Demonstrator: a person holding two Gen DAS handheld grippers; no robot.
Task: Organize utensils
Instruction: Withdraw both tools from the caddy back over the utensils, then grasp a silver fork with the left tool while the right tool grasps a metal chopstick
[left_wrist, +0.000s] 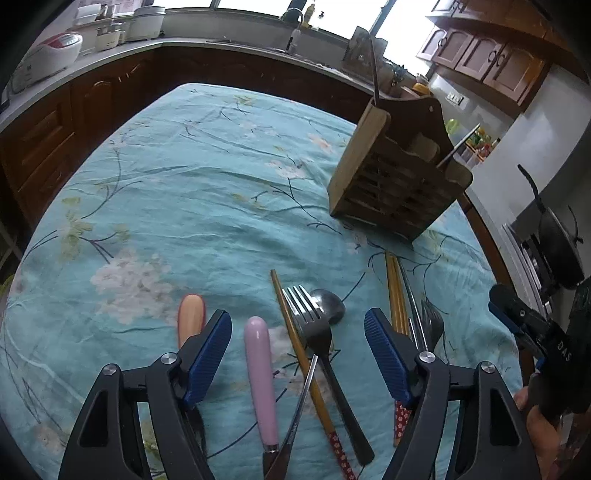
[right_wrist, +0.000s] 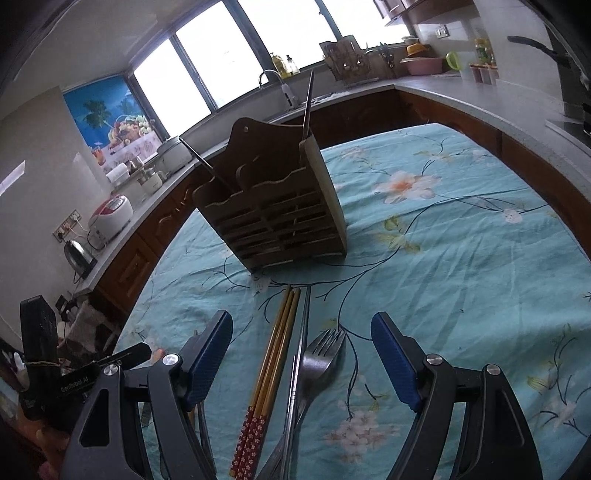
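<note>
I hold both tongs tipped down over the blue floral tablecloth (left_wrist: 177, 192), each with its jaws spread and nothing between the pads, because I judge I am only lining up a pick.

Between the fingers of my left gripper (left_wrist: 297, 334) lie a pink-handled knife (left_wrist: 260, 373), a single chopstick (left_wrist: 306, 365) with a red flowered end, a dark-handled fork (left_wrist: 321, 343) lying across it, and a spoon (left_wrist: 328, 304) whose bowl sits just past the fork's tines. An orange handle (left_wrist: 191, 314) peeps out just beyond my left finger.

Between the fingers of my right gripper (right_wrist: 301, 334) lie a bundle of yellow chopsticks (right_wrist: 273, 354) with red patterned ends, close beside a steel fork (right_wrist: 319, 360) and a thin metal piece I cannot name.

The wooden slatted utensil holder (right_wrist: 273, 210) stands upright ahead of the right gripper and ahead and to the right of the left one, well apart from both, with two thin handles already sticking out of it. The rest are spread flat and near the holder, so each can be lifted singly, I judge.
</note>
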